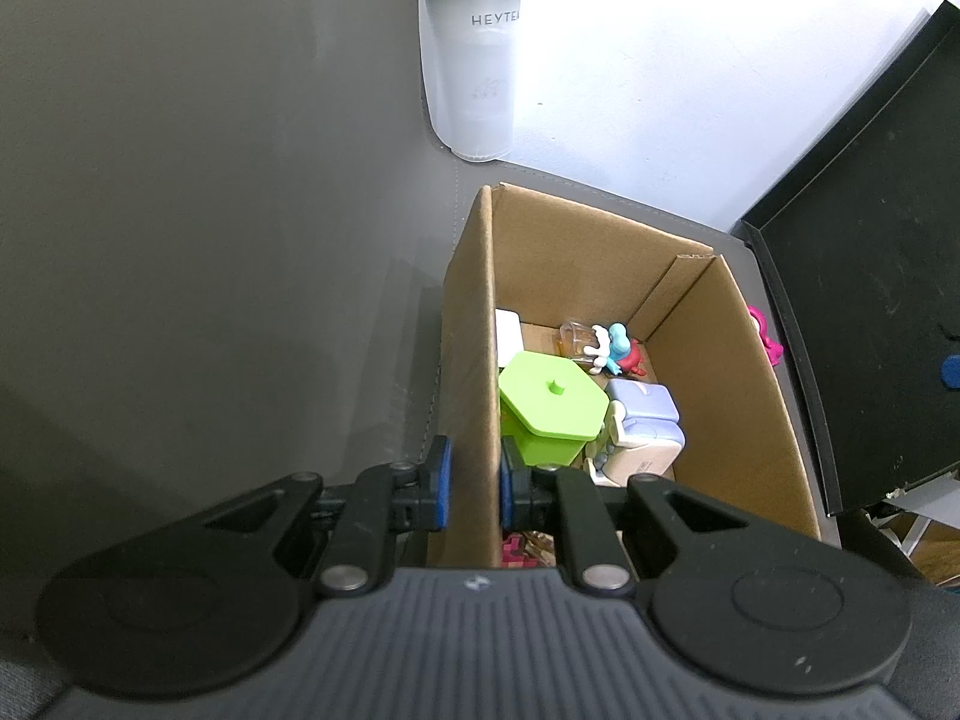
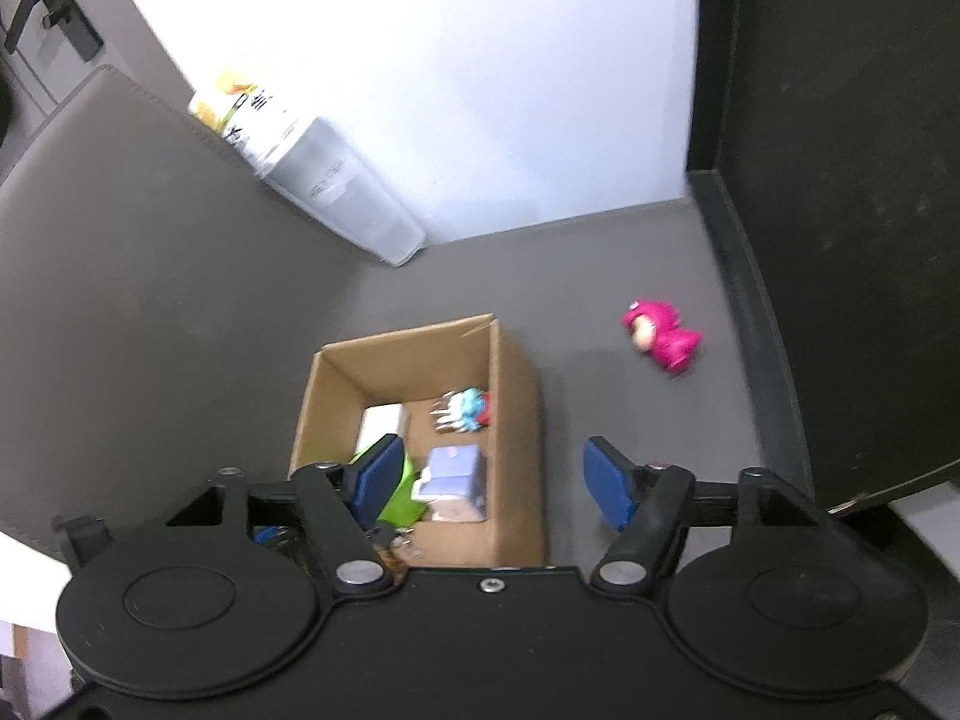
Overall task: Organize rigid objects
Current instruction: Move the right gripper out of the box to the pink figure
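A brown cardboard box [image 1: 729, 360] stands on the grey mat and holds a green hexagonal container [image 1: 552, 405], a lilac block toy [image 1: 645, 420], a blue-red figure [image 1: 618, 351] and a white item. My left gripper [image 1: 474, 486] is shut on the box's left wall, one pad on each side. In the right wrist view my right gripper [image 2: 492, 480] is open and empty above the box [image 2: 516, 372]. A pink toy figure [image 2: 660, 339] lies on the mat to the right of the box; a bit of it shows in the left wrist view [image 1: 765, 336].
A translucent white bottle [image 1: 471, 54] stands behind the box, against the white wall; it also shows in the right wrist view [image 2: 342, 192]. A black panel [image 2: 840, 180] rises along the right side of the mat. A blue cap [image 1: 951, 371] shows at the far right.
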A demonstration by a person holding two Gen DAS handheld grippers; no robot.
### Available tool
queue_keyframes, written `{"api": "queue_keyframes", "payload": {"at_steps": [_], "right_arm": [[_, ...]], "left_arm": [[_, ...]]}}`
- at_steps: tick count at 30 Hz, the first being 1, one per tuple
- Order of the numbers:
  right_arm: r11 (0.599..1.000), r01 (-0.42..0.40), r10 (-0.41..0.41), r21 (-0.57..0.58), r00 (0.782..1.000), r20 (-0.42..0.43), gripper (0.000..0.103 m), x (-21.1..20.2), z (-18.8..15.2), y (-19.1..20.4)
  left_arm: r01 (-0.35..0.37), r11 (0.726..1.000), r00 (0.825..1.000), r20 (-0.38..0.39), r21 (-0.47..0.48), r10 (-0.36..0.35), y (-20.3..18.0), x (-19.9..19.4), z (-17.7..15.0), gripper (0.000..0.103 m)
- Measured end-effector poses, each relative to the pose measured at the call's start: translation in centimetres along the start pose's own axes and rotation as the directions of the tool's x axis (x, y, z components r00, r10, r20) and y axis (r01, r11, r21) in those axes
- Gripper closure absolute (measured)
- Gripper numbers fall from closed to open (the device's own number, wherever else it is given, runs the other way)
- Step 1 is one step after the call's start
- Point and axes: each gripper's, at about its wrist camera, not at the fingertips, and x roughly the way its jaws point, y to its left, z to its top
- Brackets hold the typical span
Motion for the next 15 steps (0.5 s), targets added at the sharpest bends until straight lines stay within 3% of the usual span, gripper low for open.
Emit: {"api": "queue_keyframes", "payload": {"at_steps": [4,10,12,15], "right_arm": [[1.000,0.030,-0.030,0.007,0.999,0.019,0.033,-0.4,0.4,-1.2],[0.998,0.066,-0.065,-0.018,0.996,0.055,0.019,-0.9,0.9,-2.0],[0.995,0.094,-0.091,-0.041,0.993,0.068,0.012,-0.7,1.1,-2.2],[0.980,0.174,-0.165,-0.102,0.982,0.086,0.010,0.0,1.1,-2.3]], "left_arm": [[-0.002,1.000,1.000,0.001,0.002,0.002,0.0,0.0,0.0,0.089],[-0.008,1.000,1.000,-0.001,0.005,0.008,-0.1,0.2,0.0,0.089],[-0.010,1.000,1.000,-0.001,0.007,0.010,-0.1,0.2,0.0,0.089],[-0.008,1.000,1.000,-0.001,0.006,0.008,0.0,0.2,0.1,0.089]]}}
